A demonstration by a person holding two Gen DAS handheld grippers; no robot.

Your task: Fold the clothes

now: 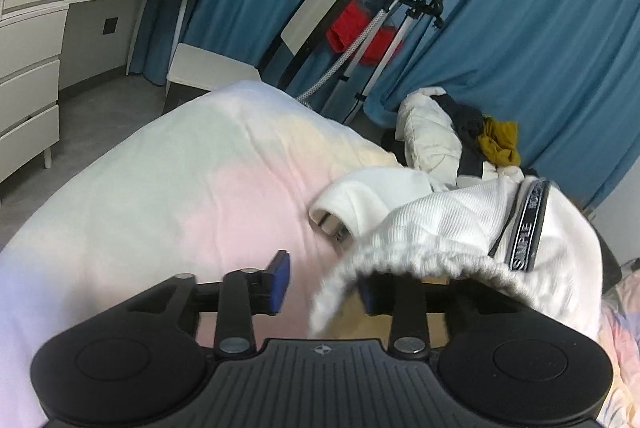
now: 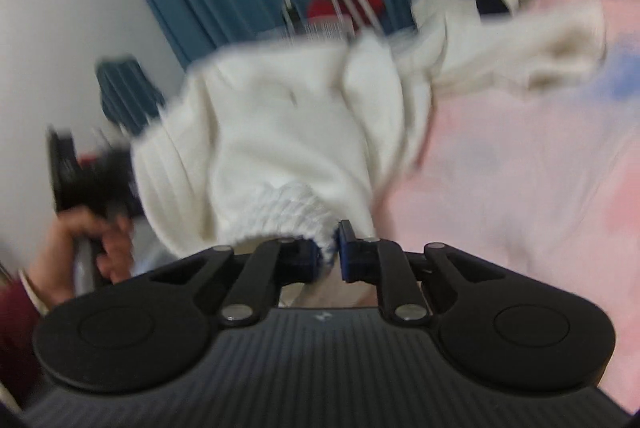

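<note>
White ribbed trousers (image 1: pixel 452 224) with an elastic waistband and a black "SIMPLE" side stripe (image 1: pixel 528 232) hang over the right side of the pastel bed sheet (image 1: pixel 160 188). My left gripper (image 1: pixel 324 282) is open; the waistband drapes over its right finger, the left finger (image 1: pixel 280 276) is bare. In the blurred right wrist view, my right gripper (image 2: pixel 334 254) is shut on the waistband of the white trousers (image 2: pixel 280 132), held above the pink sheet (image 2: pixel 520 168). The other hand-held gripper (image 2: pixel 80 180) shows at the left.
A white dresser (image 1: pixel 36 40) with bottles stands at the left. A garment steamer stand (image 1: pixel 384 40) with a red cloth stands by blue curtains (image 1: pixel 540 28). A pile of clothes (image 1: pixel 460 136) lies beyond the bed.
</note>
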